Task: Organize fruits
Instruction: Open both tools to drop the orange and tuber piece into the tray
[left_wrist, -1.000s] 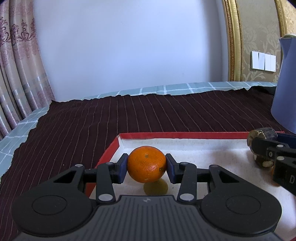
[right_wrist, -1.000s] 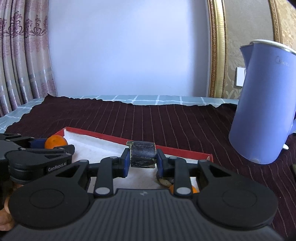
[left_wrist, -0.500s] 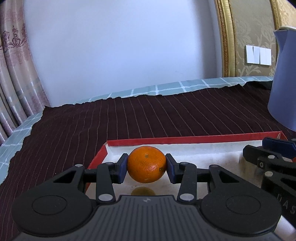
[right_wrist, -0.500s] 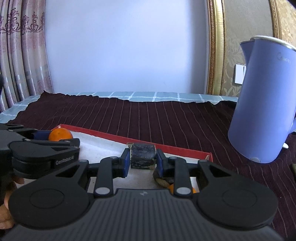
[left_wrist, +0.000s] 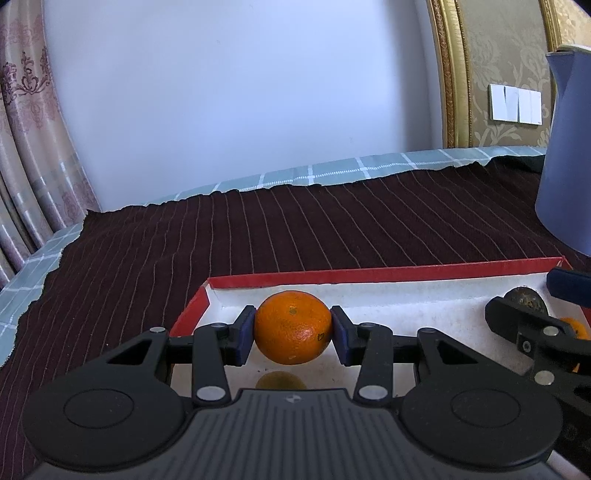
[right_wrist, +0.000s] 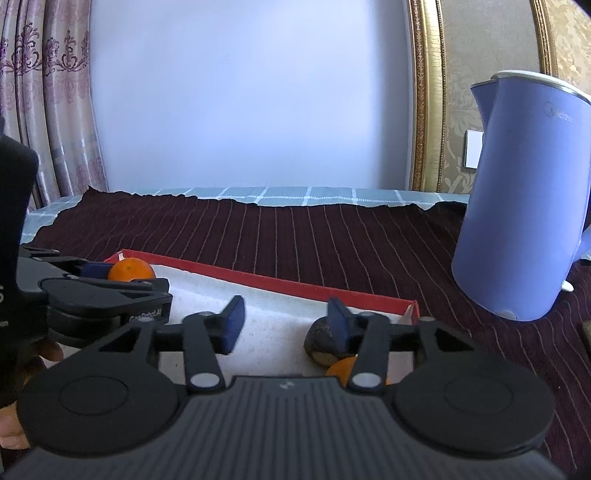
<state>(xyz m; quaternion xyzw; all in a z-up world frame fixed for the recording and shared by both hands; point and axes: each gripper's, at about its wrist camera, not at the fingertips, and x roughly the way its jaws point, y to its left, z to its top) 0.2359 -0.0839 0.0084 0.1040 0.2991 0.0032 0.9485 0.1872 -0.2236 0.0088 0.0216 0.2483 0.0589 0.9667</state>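
A mandarin orange (left_wrist: 291, 326) hangs just above the white floor of a red-rimmed tray (left_wrist: 369, 275), near its left end, and my left gripper (left_wrist: 292, 332) is shut on it. In the right wrist view the same orange (right_wrist: 131, 269) shows inside the left gripper (right_wrist: 123, 278). My right gripper (right_wrist: 286, 325) is over the tray's right end with its jaws opening and nothing pressed between the pads. A dark, rough fruit (right_wrist: 319, 338) lies on the tray floor beside the right pad. Another orange (right_wrist: 341, 369) sits just in front of it, partly hidden.
A tall blue kettle (right_wrist: 524, 199) stands on the dark striped cloth (right_wrist: 332, 240) right of the tray (right_wrist: 280, 286). A pale checked cloth runs along the wall behind. A curtain hangs at the left. A person's fingers (right_wrist: 48, 350) show under the left gripper.
The right gripper's pads have spread apart and let go of the dark fruit, which now lies on the tray floor. The left gripper still holds its orange.
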